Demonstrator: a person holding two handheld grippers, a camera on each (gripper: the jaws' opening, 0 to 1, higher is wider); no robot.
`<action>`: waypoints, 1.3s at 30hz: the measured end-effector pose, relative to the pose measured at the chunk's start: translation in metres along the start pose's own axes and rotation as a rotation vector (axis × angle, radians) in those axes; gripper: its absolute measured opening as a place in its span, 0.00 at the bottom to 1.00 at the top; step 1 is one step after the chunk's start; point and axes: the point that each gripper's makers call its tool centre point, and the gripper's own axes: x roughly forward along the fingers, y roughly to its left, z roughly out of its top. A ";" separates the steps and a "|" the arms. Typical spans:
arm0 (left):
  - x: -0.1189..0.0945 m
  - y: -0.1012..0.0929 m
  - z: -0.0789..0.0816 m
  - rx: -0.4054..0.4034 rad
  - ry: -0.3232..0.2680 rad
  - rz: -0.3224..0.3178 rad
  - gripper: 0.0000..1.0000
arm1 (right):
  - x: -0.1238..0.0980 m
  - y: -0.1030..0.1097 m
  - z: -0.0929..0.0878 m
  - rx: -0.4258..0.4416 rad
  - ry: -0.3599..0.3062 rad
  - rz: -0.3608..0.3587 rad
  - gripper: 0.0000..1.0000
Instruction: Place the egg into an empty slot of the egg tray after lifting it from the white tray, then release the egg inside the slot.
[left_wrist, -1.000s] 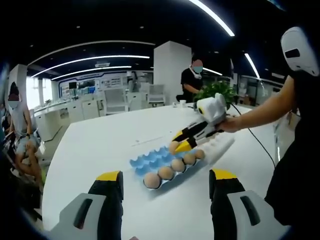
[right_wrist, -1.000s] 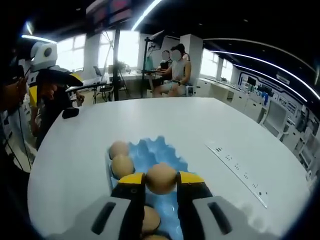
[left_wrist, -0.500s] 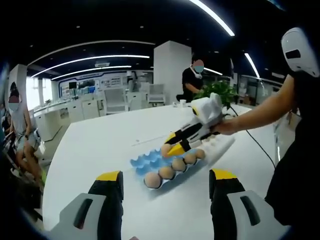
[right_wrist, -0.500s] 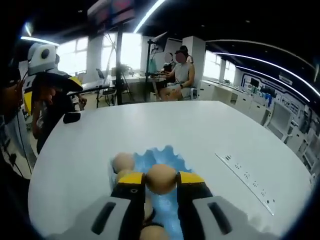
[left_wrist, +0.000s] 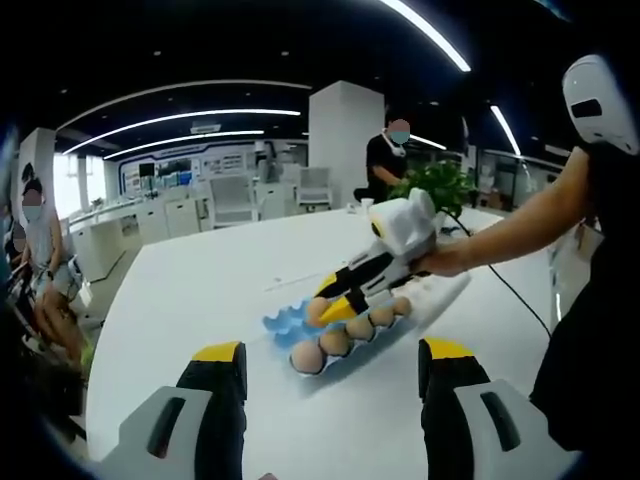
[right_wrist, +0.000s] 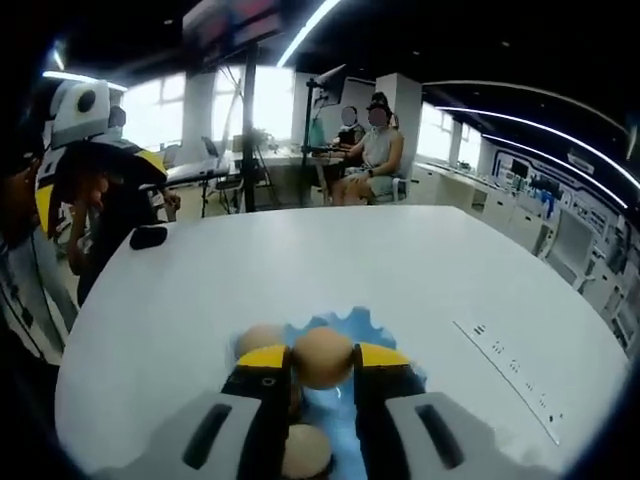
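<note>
My right gripper (right_wrist: 322, 360) clamps the egg (right_wrist: 322, 356) between its jaws, held over the blue egg tray (right_wrist: 345, 330) so it can drop into an empty slot at 12 o'clock. My left gripper (left_wrist: 325, 362) waits clear, jaws wide and empty, above the table (left_wrist: 200, 290).

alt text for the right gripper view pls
The right gripper holds a brown egg between its yellow-tipped jaws, just above a blue egg tray on a white table. Two more eggs sit in the tray.
</note>
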 end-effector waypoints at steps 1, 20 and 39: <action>0.000 0.000 0.000 -0.001 0.000 -0.001 0.70 | 0.002 0.001 0.000 0.009 0.000 0.003 0.24; 0.000 0.012 -0.005 -0.006 0.008 -0.004 0.70 | 0.042 0.007 -0.002 -0.001 0.036 0.015 0.24; 0.004 0.013 -0.004 -0.007 0.007 -0.009 0.70 | 0.051 0.000 -0.007 0.088 0.084 0.029 0.25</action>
